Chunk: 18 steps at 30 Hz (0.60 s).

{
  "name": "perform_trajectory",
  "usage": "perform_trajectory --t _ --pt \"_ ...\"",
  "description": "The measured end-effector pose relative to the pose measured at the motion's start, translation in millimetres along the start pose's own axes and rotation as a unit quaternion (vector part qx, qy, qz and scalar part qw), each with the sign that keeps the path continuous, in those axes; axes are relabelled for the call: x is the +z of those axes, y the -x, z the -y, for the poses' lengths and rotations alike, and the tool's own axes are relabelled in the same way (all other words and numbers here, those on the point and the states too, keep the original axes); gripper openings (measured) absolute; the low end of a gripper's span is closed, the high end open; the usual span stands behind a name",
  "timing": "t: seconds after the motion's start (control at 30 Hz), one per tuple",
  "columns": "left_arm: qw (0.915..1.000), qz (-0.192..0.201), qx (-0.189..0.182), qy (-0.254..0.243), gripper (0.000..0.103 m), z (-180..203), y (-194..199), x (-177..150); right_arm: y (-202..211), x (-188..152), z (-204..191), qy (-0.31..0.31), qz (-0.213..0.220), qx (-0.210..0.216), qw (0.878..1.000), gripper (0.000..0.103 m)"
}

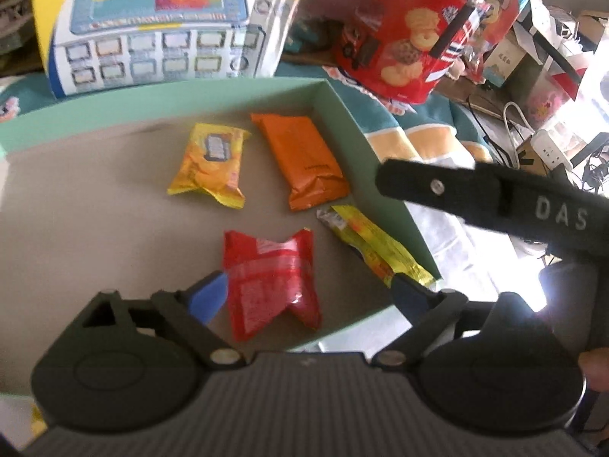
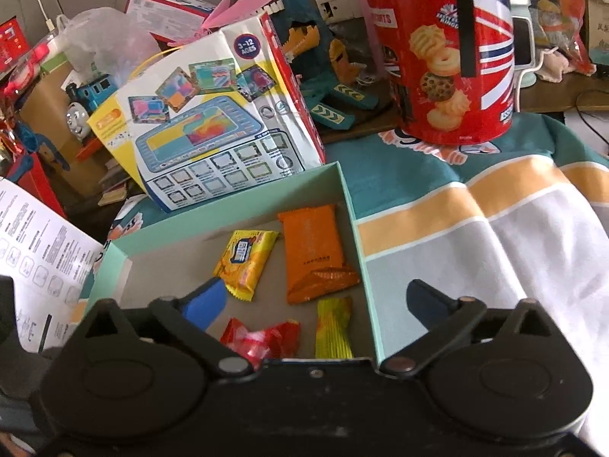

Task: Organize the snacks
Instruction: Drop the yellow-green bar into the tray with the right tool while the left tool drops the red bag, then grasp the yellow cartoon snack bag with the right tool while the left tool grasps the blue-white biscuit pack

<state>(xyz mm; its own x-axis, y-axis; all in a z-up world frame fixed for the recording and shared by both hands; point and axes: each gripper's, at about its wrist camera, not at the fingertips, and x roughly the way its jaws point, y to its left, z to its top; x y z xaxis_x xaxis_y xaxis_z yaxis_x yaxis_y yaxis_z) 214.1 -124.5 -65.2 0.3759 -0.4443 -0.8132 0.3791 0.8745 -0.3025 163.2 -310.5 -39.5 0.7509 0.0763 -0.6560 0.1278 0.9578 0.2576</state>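
Shallow mint-green cardboard box (image 1: 365,144) holds four snack packets: red (image 1: 272,285), yellow (image 1: 211,163), orange (image 1: 304,160), yellow-green (image 1: 375,247), lying flat, gathered for tidying. Left gripper (image 1: 308,293) fingers spread wide astride red packet, not pressing. Right gripper (image 2: 316,301) fingers wide apart, empty, straddling box wall.

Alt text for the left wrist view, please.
Four snack packets lie in a shallow green box: yellow, orange, red, yellow-green. The open left gripper hovers over the red one, empty.
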Motion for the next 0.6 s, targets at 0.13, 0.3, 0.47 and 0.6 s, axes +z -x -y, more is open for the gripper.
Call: perform_trajectory --t 0.13,0.3,0.47,0.6 --pt "0.9998 0.015 0.009 -0.003 0.098 -2.0 24.4 -9.5 23.4 -11.0 0.5 -0.005 0.001 -0.002 1.0 0.103" --pt "0.9994 0.027 0.02 -0.005 0.101 -6.3 54.2 -35.3 54.1 -35.8 4.2 -0.011 -0.005 -0.013 1.0 0.103" --pt "0.9987 0.03 0.04 -0.011 0.102 -16.0 75.2 -66.3 78.5 -70.7 13.4 -0.031 -0.021 -0.021 0.999 0.103" --pt "0.9986 0.019 0.049 0.003 0.102 -27.8 84.5 -86.9 90.4 -96.5 20.7 -0.044 -0.044 -0.029 0.998 0.103"
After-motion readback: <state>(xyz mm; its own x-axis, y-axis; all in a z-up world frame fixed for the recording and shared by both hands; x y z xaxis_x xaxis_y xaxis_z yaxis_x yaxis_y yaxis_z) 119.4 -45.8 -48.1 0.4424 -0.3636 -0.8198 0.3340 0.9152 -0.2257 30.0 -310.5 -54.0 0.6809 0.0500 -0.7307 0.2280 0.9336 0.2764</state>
